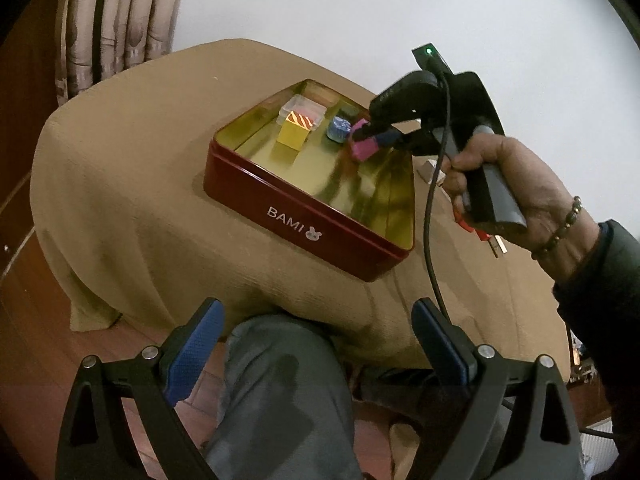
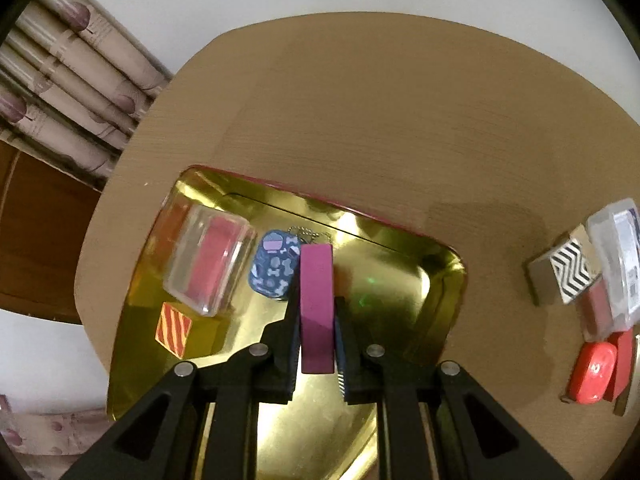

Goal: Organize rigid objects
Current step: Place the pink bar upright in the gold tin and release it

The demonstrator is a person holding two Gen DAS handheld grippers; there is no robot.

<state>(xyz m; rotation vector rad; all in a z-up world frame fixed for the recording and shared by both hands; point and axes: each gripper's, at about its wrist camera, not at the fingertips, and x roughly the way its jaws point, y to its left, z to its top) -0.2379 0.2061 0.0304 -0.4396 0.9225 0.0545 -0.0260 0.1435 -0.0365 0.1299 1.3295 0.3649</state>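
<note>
A red tin (image 1: pixel 304 216) marked BAMI, gold inside (image 2: pixel 432 292), sits on the tan-covered table. My right gripper (image 2: pixel 317 296) is shut on a magenta block (image 2: pixel 316 308) and holds it just above the tin's floor. In the left wrist view the same gripper (image 1: pixel 370 136) and block (image 1: pixel 362 148) hang over the tin's right part. Inside lie a clear box with a red insert (image 2: pixel 208 264), a blue patterned tag (image 2: pixel 274 270) and a yellow cube with an orange striped face (image 2: pixel 174 330). My left gripper (image 1: pixel 318 308) is open and empty, off the table's near edge.
On the cloth right of the tin lie a box with black-and-white zigzags (image 2: pixel 568 276), a clear lidded case (image 2: pixel 616 260) and red plastic items (image 2: pixel 594 372). A person's knee (image 1: pixel 280 380) is under the left gripper. A hand (image 1: pixel 520 192) grips the right tool. Curtains (image 1: pixel 120 20) hang behind.
</note>
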